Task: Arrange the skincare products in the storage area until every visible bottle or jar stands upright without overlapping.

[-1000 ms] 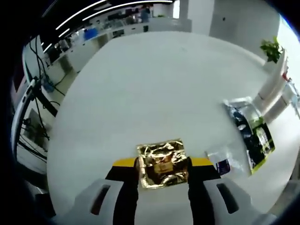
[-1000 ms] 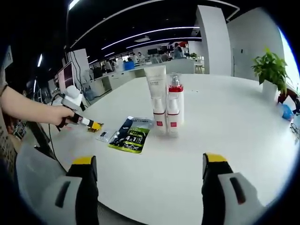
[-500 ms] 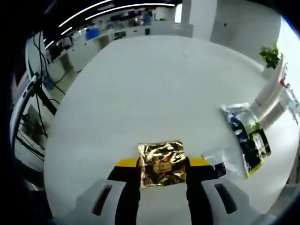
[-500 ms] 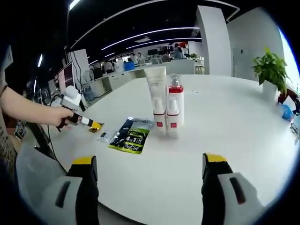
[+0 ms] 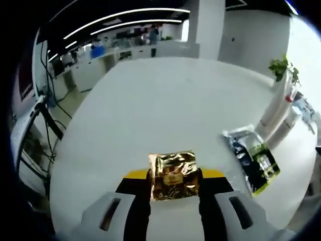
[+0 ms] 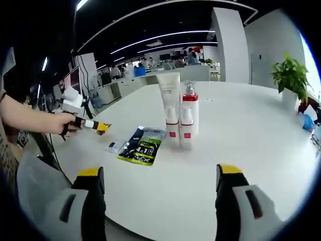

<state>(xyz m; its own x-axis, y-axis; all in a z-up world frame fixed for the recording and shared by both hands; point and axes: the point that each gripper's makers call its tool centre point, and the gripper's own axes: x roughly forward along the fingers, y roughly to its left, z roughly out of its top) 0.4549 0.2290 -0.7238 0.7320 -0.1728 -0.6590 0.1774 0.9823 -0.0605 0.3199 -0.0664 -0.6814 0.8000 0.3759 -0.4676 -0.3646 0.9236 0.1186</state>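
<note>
Left gripper [image 5: 174,176]: I see its jaws clamped on a gold foil sachet [image 5: 173,175], lifted above the white table [image 5: 150,110].
Right gripper [image 6: 158,183]: jaws spread wide, holding nothing.
Tube [image 6: 170,105] and pump bottle [image 6: 187,119]: upright, touching.
Dark sachet [image 6: 141,145]: flat beside them; small clear packet [image 6: 112,147] next to it.

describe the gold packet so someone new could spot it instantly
Start at the big white table in the left gripper view, then come down to the left gripper at the bottom. Clamped between its yellow-tipped jaws is the gold foil sachet: small, square, crinkled and shiny. The black-and-green pouch to its right is longer and lies flat.
</note>
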